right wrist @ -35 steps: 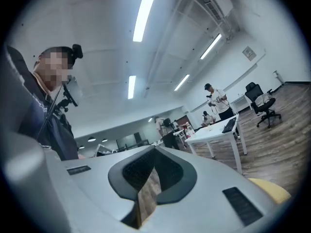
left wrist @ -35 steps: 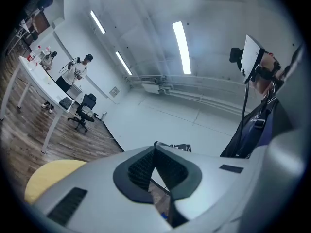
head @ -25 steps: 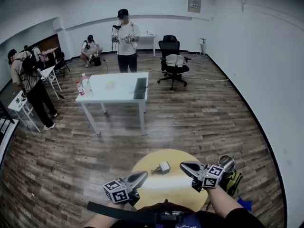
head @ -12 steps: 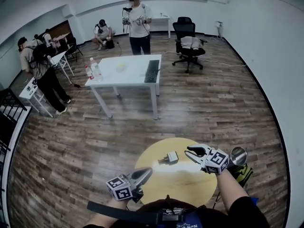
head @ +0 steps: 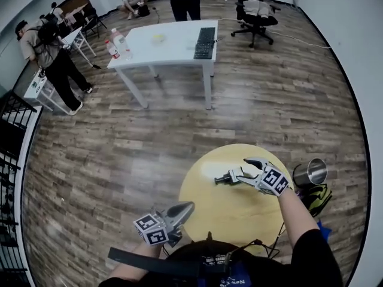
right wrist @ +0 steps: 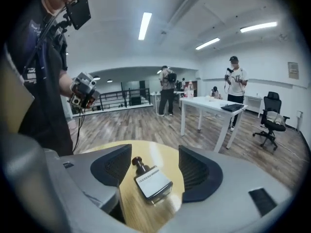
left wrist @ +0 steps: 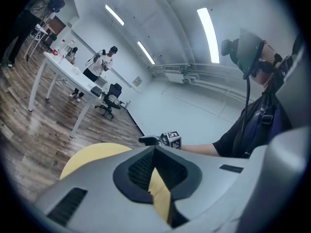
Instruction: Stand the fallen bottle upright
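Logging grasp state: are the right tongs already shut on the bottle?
No, the right tongs stand open, with the bottle lying on its side on the yellow table between them, untouched.

One camera rides on the person's head and looks steeply down on the round yellow tabletop [head: 239, 214] and the brown plank floor [head: 119, 160]. The camera on the right tongs [head: 238, 168] sits low and close over that same tabletop, facing the room. The camera on the left tongs [head: 184, 208] tilts up toward the white ceiling [left wrist: 170, 47] and catches the tabletop's edge.
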{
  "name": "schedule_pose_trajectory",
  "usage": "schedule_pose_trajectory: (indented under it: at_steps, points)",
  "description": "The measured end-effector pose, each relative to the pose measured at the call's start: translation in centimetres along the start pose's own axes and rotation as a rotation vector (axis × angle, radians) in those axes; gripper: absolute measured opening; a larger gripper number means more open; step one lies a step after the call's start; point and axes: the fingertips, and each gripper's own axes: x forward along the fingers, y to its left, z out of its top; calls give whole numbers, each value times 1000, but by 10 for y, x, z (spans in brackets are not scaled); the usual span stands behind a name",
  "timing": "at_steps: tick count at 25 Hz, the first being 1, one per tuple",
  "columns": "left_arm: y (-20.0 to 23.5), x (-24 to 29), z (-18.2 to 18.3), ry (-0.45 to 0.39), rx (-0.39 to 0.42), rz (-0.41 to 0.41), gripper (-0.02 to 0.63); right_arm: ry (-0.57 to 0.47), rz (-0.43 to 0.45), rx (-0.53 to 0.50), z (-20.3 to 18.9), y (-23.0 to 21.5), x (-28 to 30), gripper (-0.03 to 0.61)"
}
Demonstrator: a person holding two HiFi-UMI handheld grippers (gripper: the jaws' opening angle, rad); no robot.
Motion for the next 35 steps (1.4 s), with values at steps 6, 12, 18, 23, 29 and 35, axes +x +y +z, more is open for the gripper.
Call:
schedule_pose_trajectory:
  at_steps: [6, 12, 18, 23, 29, 35]
  points:
    - [36, 2, -13, 40, -44, -4, 9, 258, 159, -216, -71, 19, 67, 365]
    - [52, 1, -10, 37, -95, 1, 9, 448, 180, -448, -104, 25, 104, 409]
    - [61, -6, -9, 24, -127, 4, 9, 558, 198, -559, -112, 22, 107, 402]
    - [62, -4, -12, 17, -135, 1, 9, 555, 195, -570, -112, 21, 110, 396]
    - [53, -2, -9, 7, -138, -5, 9, 485, 158, -447, -103, 17, 104, 391]
    - [44, 4, -10, 18, -135, -12, 9, 353, 104, -275, -88, 9, 99, 391]
